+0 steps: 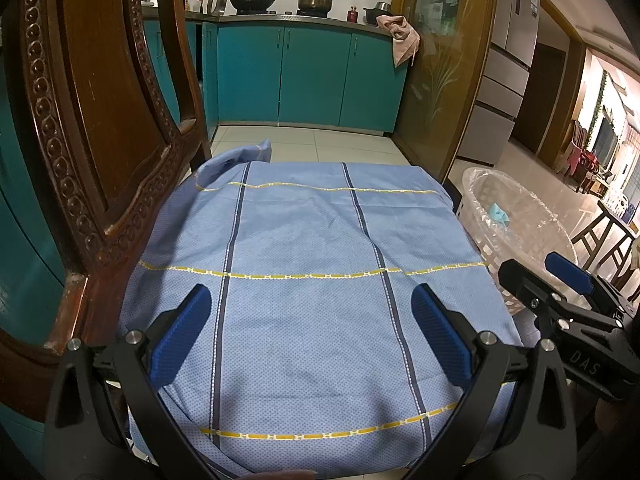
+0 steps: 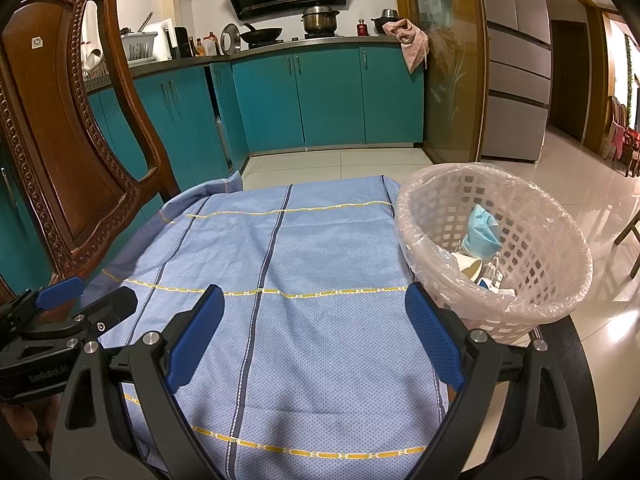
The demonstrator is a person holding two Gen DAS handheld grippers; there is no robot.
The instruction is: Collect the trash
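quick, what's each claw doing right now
left claw: open, holding nothing, over the cloth
right claw: open, holding nothing

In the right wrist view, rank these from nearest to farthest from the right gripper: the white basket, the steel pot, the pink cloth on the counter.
1. White plastic lattice basket, just right of the right gripper.
2. Pink cloth, hanging off the counter's right end.
3. Steel pot, on the stove behind.
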